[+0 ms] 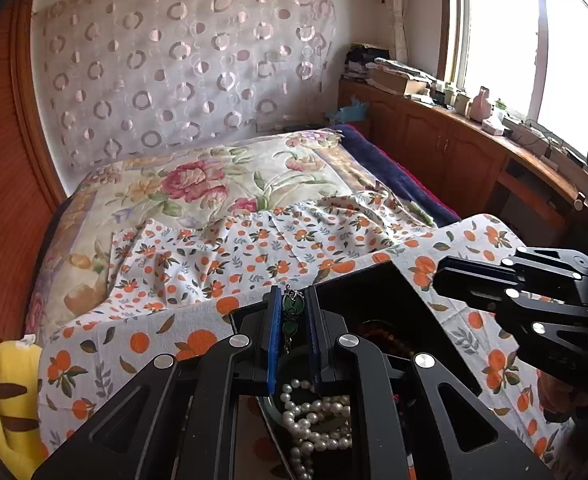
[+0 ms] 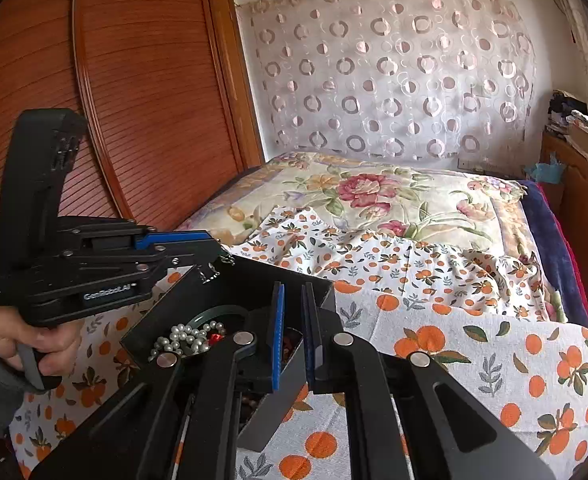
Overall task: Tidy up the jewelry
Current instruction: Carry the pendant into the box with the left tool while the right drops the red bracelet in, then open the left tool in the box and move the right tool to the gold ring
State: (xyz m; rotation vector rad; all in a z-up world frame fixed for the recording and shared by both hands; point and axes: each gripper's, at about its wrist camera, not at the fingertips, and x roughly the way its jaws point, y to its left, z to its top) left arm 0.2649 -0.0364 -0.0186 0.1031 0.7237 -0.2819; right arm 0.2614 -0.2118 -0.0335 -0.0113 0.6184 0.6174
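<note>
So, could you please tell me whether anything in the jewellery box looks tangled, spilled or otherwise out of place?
The white pearl necklace lies heaped in loops over a green bangle inside the black box, a jumble. Nothing has spilled onto the orange-print cloth. The left gripper pinches a green pendant on a chain.

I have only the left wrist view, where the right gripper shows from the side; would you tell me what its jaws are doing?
Observer: The right gripper is shut on the right wall of the black box, so it appears to be steadying it.
Operator: Thank you. Where does the necklace in my jaws hang?
Observer: From the side, its chain dangles from the tip of the left gripper, over the box's far rim.
Operator: And who is holding my gripper?
Observer: A hand in a grey sleeve grips its handle, left of the box.
</note>
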